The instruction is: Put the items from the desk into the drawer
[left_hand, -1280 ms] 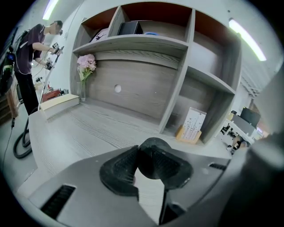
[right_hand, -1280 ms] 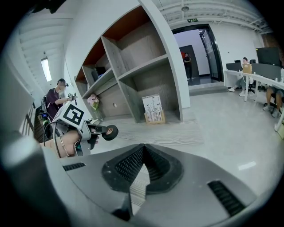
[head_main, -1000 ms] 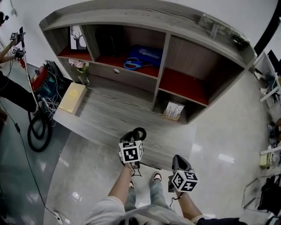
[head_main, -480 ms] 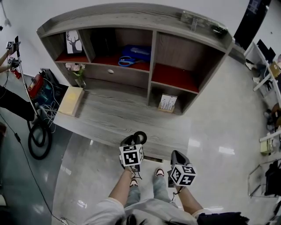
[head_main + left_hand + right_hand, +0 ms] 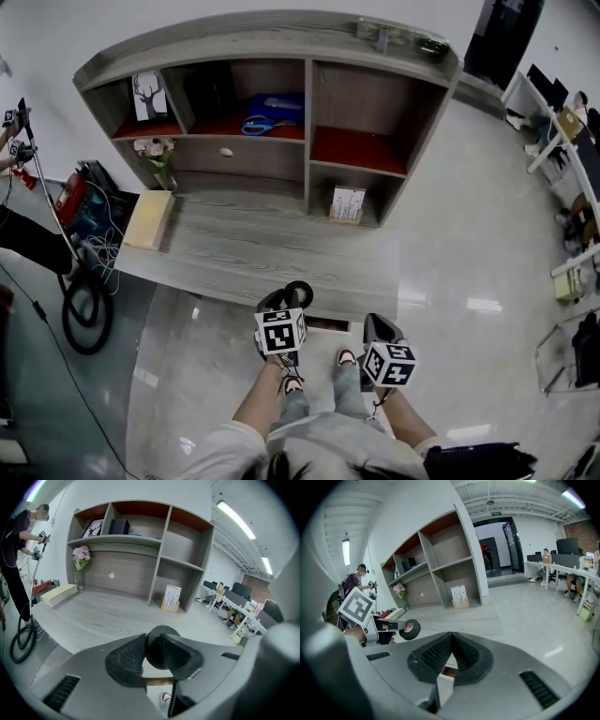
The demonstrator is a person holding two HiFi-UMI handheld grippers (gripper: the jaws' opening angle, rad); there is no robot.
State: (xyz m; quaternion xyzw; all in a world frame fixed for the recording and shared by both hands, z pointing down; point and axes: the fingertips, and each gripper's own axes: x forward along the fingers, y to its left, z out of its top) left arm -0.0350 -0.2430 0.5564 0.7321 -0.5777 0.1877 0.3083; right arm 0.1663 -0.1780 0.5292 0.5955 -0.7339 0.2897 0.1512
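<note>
- My left gripper (image 5: 149,645) clamps the tape roll (image 5: 162,631) by its rim; a jolt could drop it past the worktop's (image 5: 93,616) front edge.
- My right gripper (image 5: 451,649) sits closed, empty; the drawer (image 5: 117,576) looks shut.

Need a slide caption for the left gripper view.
Left claw gripping a black tape roll, facing the grey wooden desk and its shelf unit.

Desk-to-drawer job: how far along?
Done: nothing visible; the drawer is shut. In hand: left gripper clamps a black tape roll; right gripper is shut, empty. Left: open the drawer, stow the roll, then the pale box and flower vase on the desk.
</note>
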